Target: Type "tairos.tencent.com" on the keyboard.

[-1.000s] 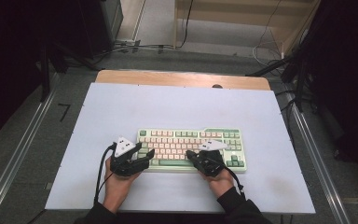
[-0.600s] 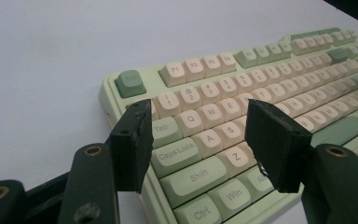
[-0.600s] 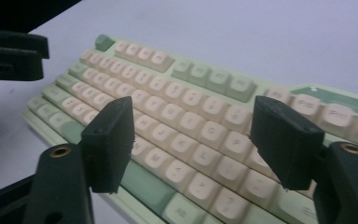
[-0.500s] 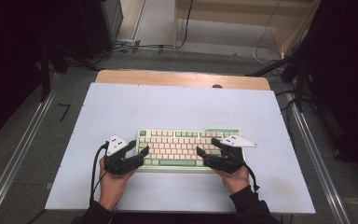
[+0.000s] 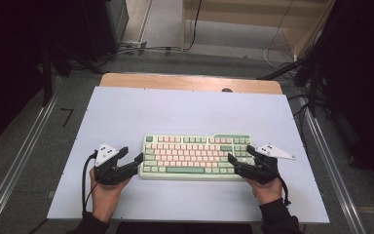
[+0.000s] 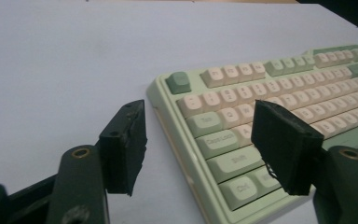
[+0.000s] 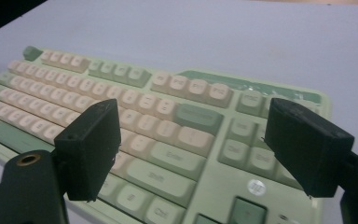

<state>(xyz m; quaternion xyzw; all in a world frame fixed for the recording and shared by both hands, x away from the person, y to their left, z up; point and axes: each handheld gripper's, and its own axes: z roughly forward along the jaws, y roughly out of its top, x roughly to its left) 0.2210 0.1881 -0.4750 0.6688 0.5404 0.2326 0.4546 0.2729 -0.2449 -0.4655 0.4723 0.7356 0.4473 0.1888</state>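
A mint-green keyboard [image 5: 197,156] with pink and green keys lies flat on the white table, a little nearer than its middle. My left gripper [image 5: 132,155] is at the keyboard's left end, jaws pointing right toward it. In the left gripper view the keyboard's left edge [image 6: 186,154] lies between and beyond the left gripper's [image 6: 198,109] spread jaws, with no pad touching it. My right gripper [image 5: 240,154] is at the right end, pointing left. In the right gripper view the right gripper [image 7: 192,107] hangs over the keyboard's [image 7: 168,121] right part. Both pairs of jaws have just been opening and grip nothing.
The white table top [image 5: 185,112] has bare room on every side of the keyboard. A wooden strip [image 5: 190,82] runs along its far edge, with a small dark spot [image 5: 226,90] there. Metal rails [image 5: 24,156] flank the table. Cables lie on the floor beyond.
Both hands have slid apart from over the keys to the keyboard's two ends, the left one leftward and the right one rightward. The right jaws now stand wider.
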